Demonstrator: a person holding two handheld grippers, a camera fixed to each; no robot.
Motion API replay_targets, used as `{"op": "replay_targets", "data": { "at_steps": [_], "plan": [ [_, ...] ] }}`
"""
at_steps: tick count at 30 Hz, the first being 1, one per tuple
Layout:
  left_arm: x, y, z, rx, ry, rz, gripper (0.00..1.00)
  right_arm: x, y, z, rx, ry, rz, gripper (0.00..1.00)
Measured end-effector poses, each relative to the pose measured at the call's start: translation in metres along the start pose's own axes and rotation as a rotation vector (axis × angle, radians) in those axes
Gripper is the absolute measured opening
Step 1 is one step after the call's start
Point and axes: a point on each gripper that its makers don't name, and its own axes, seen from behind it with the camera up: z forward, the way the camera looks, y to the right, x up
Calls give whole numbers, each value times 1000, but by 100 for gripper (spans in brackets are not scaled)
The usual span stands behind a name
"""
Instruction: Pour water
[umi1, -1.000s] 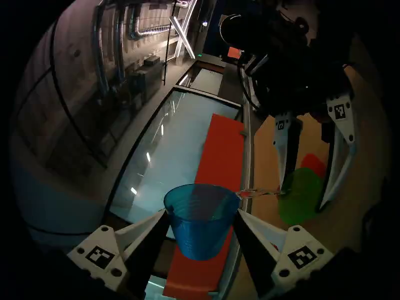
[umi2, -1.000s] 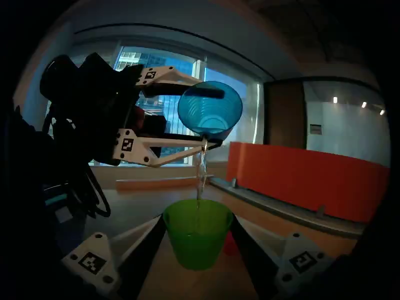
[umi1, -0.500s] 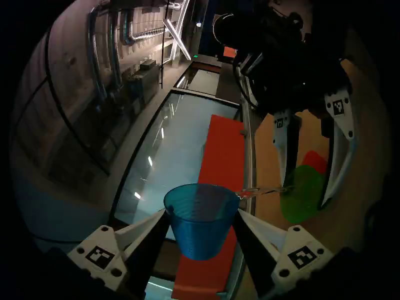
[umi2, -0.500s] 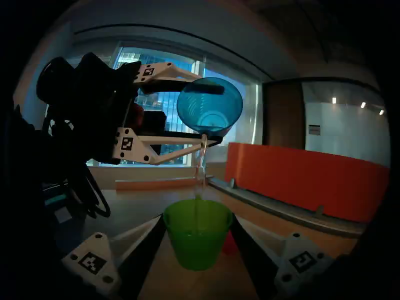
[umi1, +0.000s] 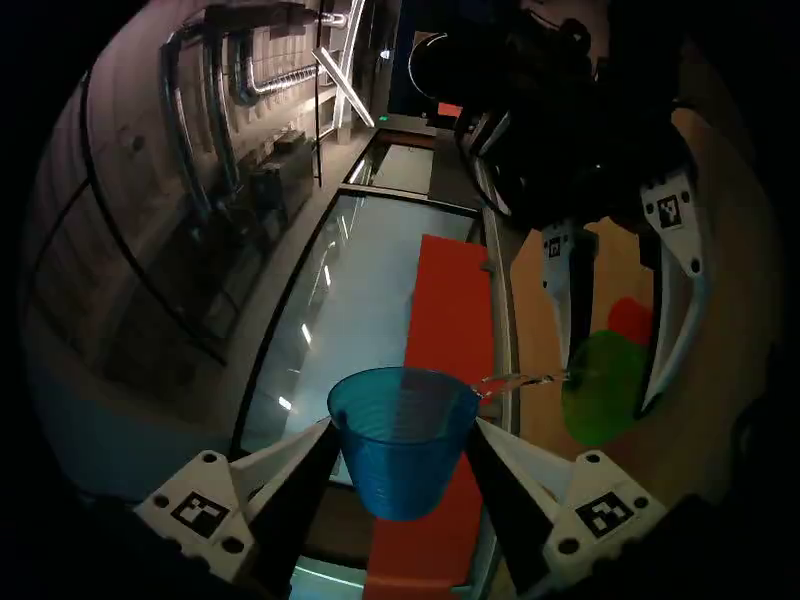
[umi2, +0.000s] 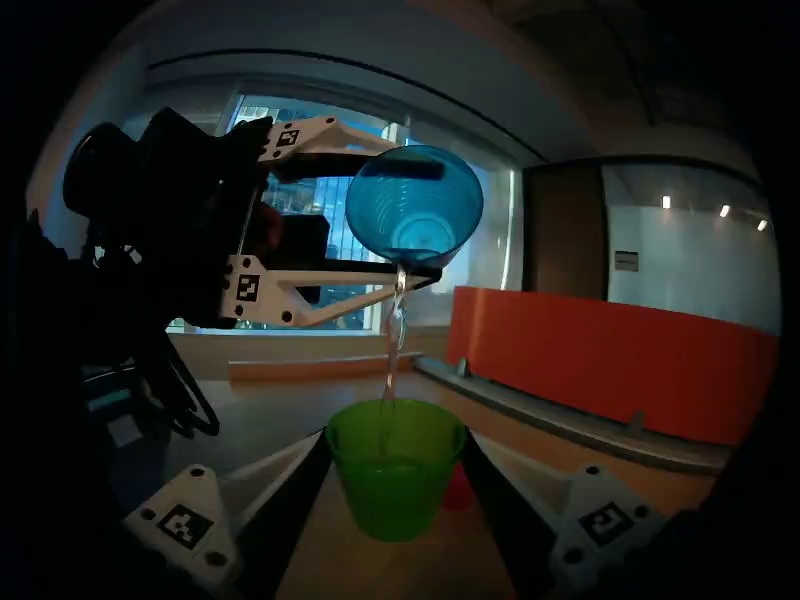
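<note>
My left gripper (umi1: 403, 450) is shut on a blue cup (umi1: 403, 440), tipped on its side. In the right gripper view that blue cup (umi2: 413, 205) hangs above, its mouth facing me, between the left gripper's fingers (umi2: 330, 290). A thin stream of water (umi2: 393, 335) falls from its rim into a green cup (umi2: 396, 478). My right gripper (umi2: 396, 490) is shut on the green cup, held upright over a wooden table (umi2: 440, 560). In the left gripper view the green cup (umi1: 603, 385) sits between the right gripper's fingers (umi1: 565, 300), with the water stream (umi1: 515, 381) reaching it.
An orange panel (umi2: 620, 365) runs along the table's far edge at right. A large window (umi2: 290, 200) with buildings outside lies behind the left gripper. A small red object (umi2: 458, 488) sits just behind the green cup. Dark cables (umi2: 170, 390) hang at left.
The blue cup has tipped a little further and shifted slightly left in the right gripper view. Water keeps flowing, and the level in the green cup has risen.
</note>
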Motion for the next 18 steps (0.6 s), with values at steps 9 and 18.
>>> {"op": "replay_targets", "data": {
  "at_steps": [9, 18],
  "plan": [
    [5, -5, 0, 18, 6, 50, 84, 1, -1, -3, -3, 2, -2, 91],
    [8, -6, 2, 32, 11, 92, 83, 2, -1, -5, -5, 3, -5, 91]
  ]
}}
